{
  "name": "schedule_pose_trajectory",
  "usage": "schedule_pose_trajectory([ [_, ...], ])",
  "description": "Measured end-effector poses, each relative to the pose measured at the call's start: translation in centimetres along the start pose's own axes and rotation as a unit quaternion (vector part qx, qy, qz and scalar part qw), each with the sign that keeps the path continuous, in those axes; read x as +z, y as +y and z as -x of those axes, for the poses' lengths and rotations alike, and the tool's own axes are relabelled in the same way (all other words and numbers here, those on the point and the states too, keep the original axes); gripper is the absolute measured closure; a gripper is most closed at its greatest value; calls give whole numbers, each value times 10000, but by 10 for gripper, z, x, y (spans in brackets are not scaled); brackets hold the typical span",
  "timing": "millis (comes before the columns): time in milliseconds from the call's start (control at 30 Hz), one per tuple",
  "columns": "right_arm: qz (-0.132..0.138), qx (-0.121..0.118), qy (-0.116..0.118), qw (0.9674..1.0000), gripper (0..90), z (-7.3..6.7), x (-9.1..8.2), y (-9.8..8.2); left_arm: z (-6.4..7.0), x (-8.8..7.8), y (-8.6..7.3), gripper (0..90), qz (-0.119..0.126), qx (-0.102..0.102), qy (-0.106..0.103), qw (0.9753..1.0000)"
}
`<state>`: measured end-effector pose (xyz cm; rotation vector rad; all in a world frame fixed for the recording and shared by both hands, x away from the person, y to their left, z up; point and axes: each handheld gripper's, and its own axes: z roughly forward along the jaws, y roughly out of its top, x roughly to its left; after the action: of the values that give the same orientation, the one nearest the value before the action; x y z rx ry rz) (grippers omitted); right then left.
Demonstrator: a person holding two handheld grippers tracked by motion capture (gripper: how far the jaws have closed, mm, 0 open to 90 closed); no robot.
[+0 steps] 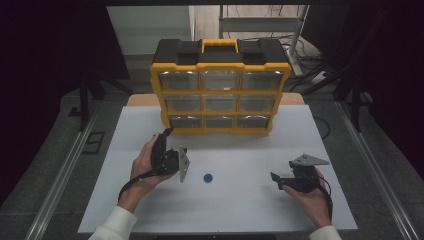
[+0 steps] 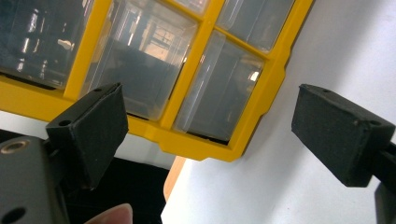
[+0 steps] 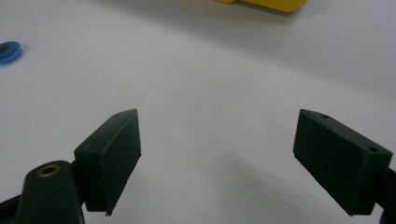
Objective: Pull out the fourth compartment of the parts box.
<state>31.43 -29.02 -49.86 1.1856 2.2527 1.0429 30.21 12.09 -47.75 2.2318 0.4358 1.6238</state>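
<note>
A yellow and black drawer cabinet [image 1: 220,90] with several clear drawers stands upright at the back of the white table [image 1: 240,205]. A small blue ring [image 1: 208,178] lies flat on the table in front of it. My left gripper [image 1: 166,137] is held rolled on its side, pointing at the cabinet's lower left corner. In the left gripper view it [image 2: 210,126] is open, with the corner drawer [image 2: 219,93] and yellow frame [image 2: 205,42] beyond its jaws. My right gripper [image 1: 276,181] rests low at the right, pointing left. It [image 3: 217,144] is open over bare table, with the ring [image 3: 8,50] far off to the left.
The table's wooden edge [image 2: 173,179] shows beside the cabinet's corner, with dark floor below it. Metal rails [image 1: 65,170] run along both sides of the table. Cables and a metal stand [image 1: 300,40] lie behind the cabinet.
</note>
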Motion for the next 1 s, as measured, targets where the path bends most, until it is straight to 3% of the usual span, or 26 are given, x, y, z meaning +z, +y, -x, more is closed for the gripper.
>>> schedule_pose_trajectory([
  [300,13,6,-1,10000,154,0,-1,0,-7,6,-1,113,31,-138,-23,9999],
  [533,42,45,66,10000,154,0,-1,0,-11,10,0,114,34,-51,93,9999],
  [1000,-13,22,22,10000,154,0,0,0,-22,15,-1,115,29,-138,85,9999],
])
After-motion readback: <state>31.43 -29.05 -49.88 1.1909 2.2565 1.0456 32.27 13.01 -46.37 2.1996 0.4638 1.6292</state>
